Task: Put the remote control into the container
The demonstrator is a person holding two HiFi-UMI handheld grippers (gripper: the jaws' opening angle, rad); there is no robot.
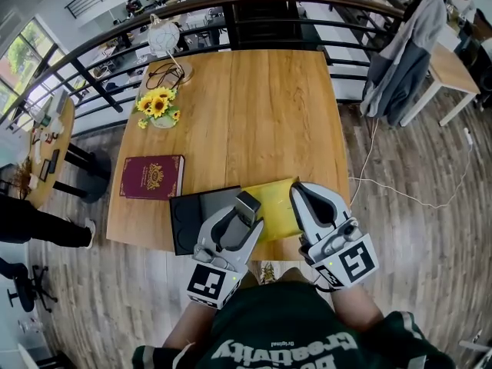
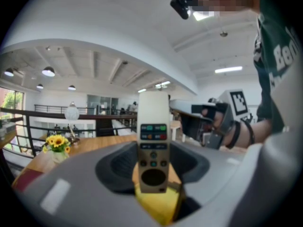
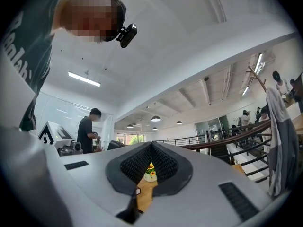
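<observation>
My left gripper [image 1: 244,208] is shut on a grey remote control [image 1: 247,204] at the table's near edge. In the left gripper view the remote control [image 2: 153,145] stands upright between the jaws, buttons facing the camera, with a yellow surface [image 2: 158,207] below it. A dark grey container [image 1: 192,220] lies on the table just left of and under this gripper, beside a yellow envelope [image 1: 275,204]. My right gripper [image 1: 303,193] hangs over the envelope's right part, its jaws closed on each other and empty. The right gripper [image 3: 151,148] shows its pads meeting at the tips.
A red book [image 1: 152,177] lies left of the container. A vase of sunflowers [image 1: 159,108] and a white lamp [image 1: 164,38] stand at the far left corner. A black railing [image 1: 254,10] runs behind the table. A grey jacket [image 1: 403,60] hangs at right, and a cable [image 1: 369,171] trails on the floor.
</observation>
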